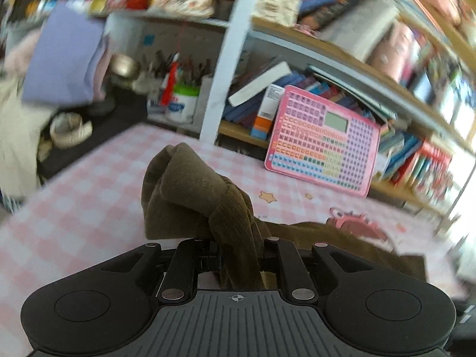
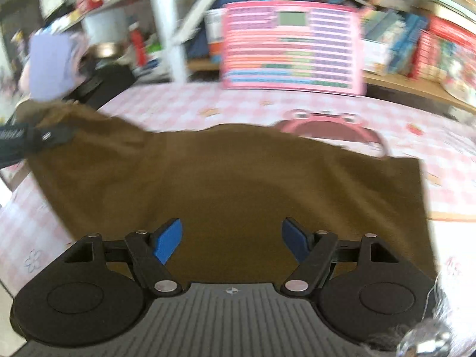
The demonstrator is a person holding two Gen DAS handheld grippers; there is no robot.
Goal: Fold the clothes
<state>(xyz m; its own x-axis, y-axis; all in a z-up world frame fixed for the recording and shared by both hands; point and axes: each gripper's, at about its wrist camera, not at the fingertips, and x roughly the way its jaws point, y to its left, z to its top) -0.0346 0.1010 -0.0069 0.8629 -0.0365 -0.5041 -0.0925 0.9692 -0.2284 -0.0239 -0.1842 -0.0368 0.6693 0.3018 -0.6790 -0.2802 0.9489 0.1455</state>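
Observation:
An olive-brown garment (image 2: 238, 178) lies spread on the pink checked tablecloth (image 2: 178, 104). My left gripper (image 1: 235, 247) is shut on a bunched ribbed part of the garment (image 1: 190, 196) and holds it lifted above the table. In the right wrist view the left gripper (image 2: 44, 138) shows at the far left, gripping the garment's left corner. My right gripper (image 2: 232, 238) is open, its blue fingertips (image 2: 168, 238) spread wide just over the near part of the cloth, holding nothing.
A pink toy tablet (image 1: 324, 142) leans against the bookshelf (image 1: 327, 50) at the table's far edge; it also shows in the right wrist view (image 2: 291, 47). A pink cartoon print (image 2: 327, 125) peeks out beyond the garment. A purple cloth (image 1: 62, 59) hangs at far left.

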